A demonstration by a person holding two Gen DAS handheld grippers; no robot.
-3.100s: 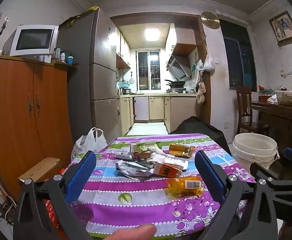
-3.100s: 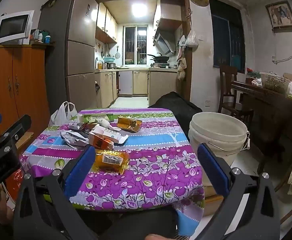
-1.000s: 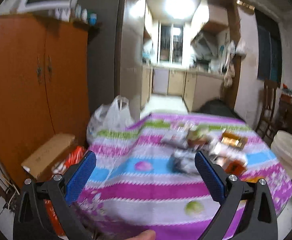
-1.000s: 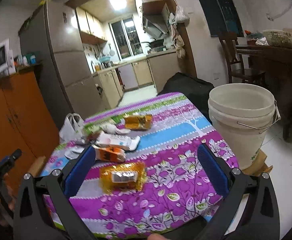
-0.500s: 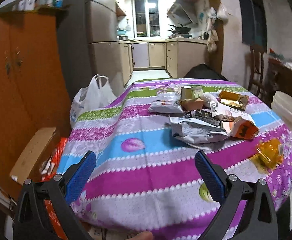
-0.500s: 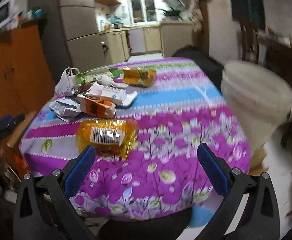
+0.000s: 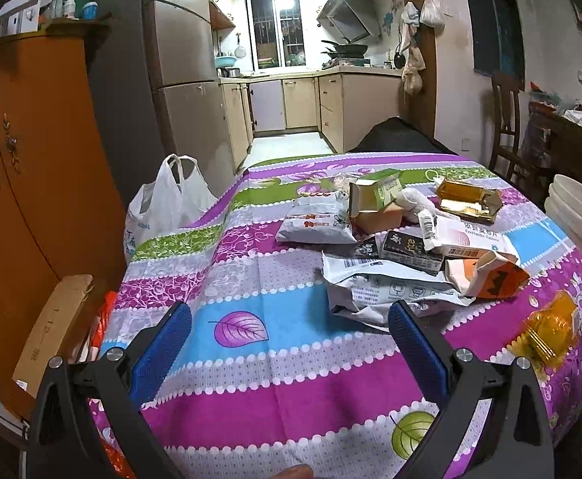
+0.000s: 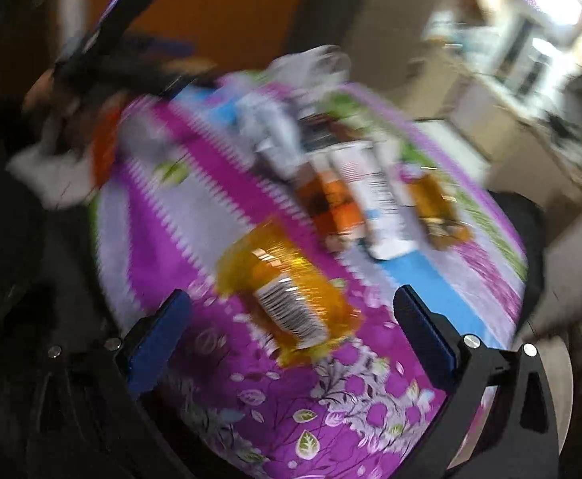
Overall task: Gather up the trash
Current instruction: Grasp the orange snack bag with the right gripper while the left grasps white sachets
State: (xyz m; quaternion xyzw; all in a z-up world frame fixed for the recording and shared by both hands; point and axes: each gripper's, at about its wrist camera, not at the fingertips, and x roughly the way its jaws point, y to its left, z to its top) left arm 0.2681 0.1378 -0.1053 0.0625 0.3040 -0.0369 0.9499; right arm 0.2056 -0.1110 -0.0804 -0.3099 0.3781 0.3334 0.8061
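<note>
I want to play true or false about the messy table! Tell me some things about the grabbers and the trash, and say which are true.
1. The left gripper is open and holds nothing. True.
2. The right gripper is squeezing the orange wrapper. False: its jaws are wide apart, and the wrapper lies on the tablecloth.
3. A white plastic bag sits beside the table. True.
4. The white bucket stands on the table. False: it stands off the table's edge.
5. The tablecloth is plain white. False: it has purple, blue and green bands.
</note>
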